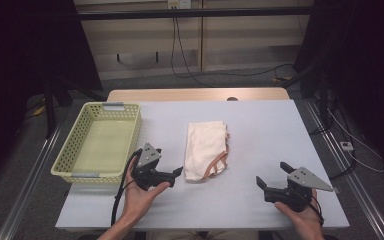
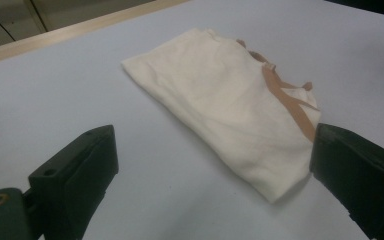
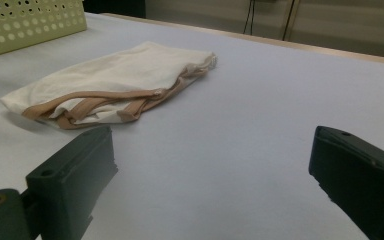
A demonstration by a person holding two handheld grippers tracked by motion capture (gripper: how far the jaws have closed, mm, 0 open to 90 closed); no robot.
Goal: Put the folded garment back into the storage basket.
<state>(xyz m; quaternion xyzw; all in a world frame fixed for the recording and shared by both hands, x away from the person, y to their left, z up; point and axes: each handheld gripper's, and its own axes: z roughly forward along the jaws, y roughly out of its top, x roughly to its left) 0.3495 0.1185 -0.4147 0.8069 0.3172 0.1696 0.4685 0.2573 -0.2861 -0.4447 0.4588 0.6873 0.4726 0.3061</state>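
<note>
Jaws apart; folded cloth [image 1: 206, 149] lengthwise front-to-back.

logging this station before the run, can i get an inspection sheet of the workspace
surface: pale table, bare apart from the items below
job's things: folded cream cloth with tan trim, lying flat mid-table; yellow basket at its left, nothing seen inside
clutter: nothing seen
grippers: left claw open, close to the cloth's near corner; right claw open, over bare table
cables: black cable trailing from the left gripper; floor cables behind the table
surroundings: dark room, pale cabinets at back
</note>
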